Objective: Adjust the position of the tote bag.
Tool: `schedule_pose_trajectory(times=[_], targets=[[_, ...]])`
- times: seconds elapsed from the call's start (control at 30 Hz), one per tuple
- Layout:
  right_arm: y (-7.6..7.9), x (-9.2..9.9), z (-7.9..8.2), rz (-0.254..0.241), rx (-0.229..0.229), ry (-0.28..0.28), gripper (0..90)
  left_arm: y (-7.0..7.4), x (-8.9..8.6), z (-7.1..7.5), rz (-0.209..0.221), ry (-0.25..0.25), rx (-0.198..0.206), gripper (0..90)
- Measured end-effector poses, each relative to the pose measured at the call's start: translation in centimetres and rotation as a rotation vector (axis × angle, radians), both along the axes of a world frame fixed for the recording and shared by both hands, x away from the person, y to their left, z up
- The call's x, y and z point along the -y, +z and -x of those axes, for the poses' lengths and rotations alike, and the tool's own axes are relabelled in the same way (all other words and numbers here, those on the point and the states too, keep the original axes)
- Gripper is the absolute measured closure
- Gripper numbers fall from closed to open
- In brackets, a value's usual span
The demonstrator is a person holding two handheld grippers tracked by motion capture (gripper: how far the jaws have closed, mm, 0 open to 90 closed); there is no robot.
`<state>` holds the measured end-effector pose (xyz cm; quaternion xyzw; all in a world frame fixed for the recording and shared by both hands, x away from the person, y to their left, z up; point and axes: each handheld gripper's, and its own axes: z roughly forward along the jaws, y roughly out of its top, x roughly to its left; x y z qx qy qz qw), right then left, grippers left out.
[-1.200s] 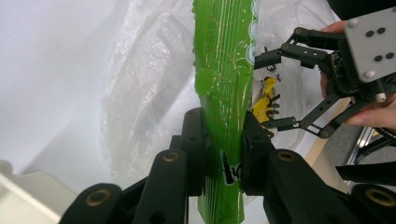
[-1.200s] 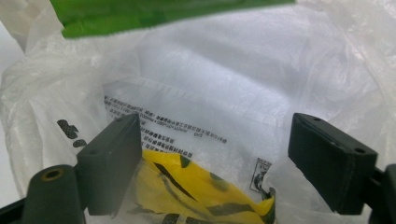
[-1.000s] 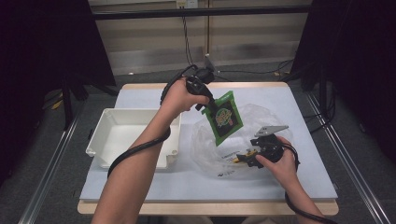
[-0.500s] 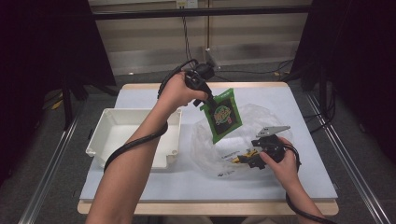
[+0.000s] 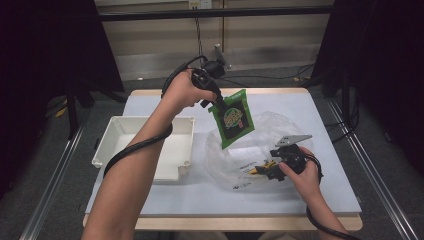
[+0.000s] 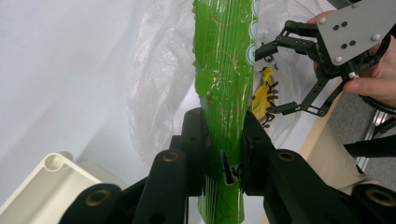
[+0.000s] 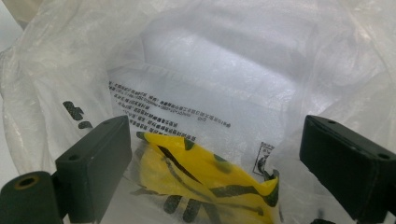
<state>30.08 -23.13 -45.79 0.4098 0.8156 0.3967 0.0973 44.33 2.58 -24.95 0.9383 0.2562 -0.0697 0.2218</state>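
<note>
My left gripper (image 5: 218, 104) is shut on the top edge of a green snack packet (image 5: 232, 120), which hangs in the air above a crumpled clear plastic bag (image 5: 265, 135). In the left gripper view, the green snack packet (image 6: 224, 84) is pinched between the jaws of my left gripper (image 6: 223, 135). My right gripper (image 5: 262, 170) rests at the bag's near side with its jaws spread wide. A yellow packet (image 7: 201, 172) lies inside the clear plastic bag (image 7: 210, 70), between the jaws of my right gripper (image 7: 215, 154), untouched by them.
A white tray (image 5: 150, 119) stands left of the bag, under my left forearm. The pale table (image 5: 165, 197) ends in a wooden front edge. Black cables trail from both grippers.
My left hand has lifted the green packet a little higher and slightly leftward. The right gripper and the bag have stayed still.
</note>
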Motion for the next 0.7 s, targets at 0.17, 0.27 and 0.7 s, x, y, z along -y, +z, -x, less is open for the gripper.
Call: schedule_pose_trajectory(times=[0.17, 0.27, 0.7], targets=[[0.0, 0.0, 0.0, 0.002, 0.001, 0.000, 9.1, 0.7, -0.5, 0.2, -0.004, -0.011, 0.006, 75.8], [0.0, 0.0, 0.0, 0.005, 0.002, 0.001, 9.1, 0.8, -1.0, 0.2, -0.004, -0.011, 0.012, 75.7], [0.3, 0.0, 0.1, 0.004, 0.010, -0.007, 9.1, 1.6, -3.4, 0.1, -0.020, -0.014, 0.018, 75.8]])
